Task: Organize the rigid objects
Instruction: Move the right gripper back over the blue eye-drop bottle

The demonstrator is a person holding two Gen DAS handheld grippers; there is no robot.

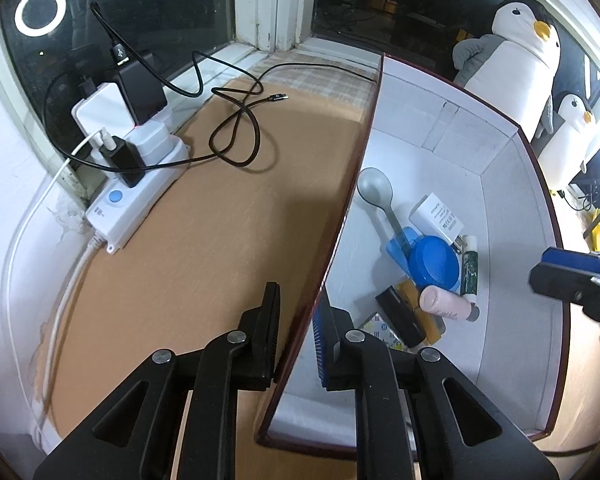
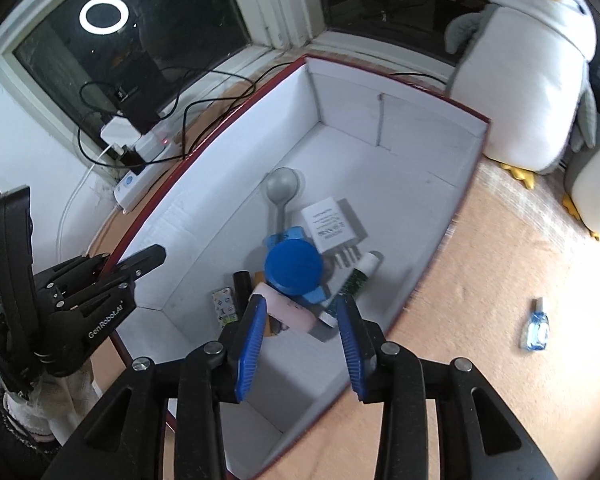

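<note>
So the left gripper (image 1: 298, 336) is clamped tight on the near left wall of the box (image 1: 500, 168), one finger outside over the tan tabletop (image 1: 220, 220) and the blue-padded one inside. It's pinching nothing but that thin cardboard edge.

The right gripper (image 2: 302, 334) hangs over the box interior with its jaws partly spread and nothing between the pads. The pink bottle (image 2: 286, 310) lies just ahead of its fingertips, down on the box floor, not gripped.

Everything sorted so far sits in a heap right past the right claw's tips: the pink bottle on top at the near edge, a round blue lid (image 2: 294, 266) just beyond it, a black cylinder (image 2: 242, 288) to its left, and a small patterned packet (image 2: 224, 304) further left. A white plug adapter (image 2: 330, 224) lies beyond the lid, slightly right, and a green-and-white tube (image 2: 360, 276) is angled off to the right of the lid. A grey spoon (image 2: 282, 192) is furthest out, bowl pointing away.

Off to the right of the right claw, outside the box on the tabletop, is a small blue-and-clear item (image 2: 536, 326); too blurry to say what it is.

Left of the left claw, well apart, there's a white power strip (image 1: 136, 188) with chargers and a loose black cable (image 1: 236, 128). Plush penguins (image 2: 532, 64) stand past the box's far right corner.
</note>
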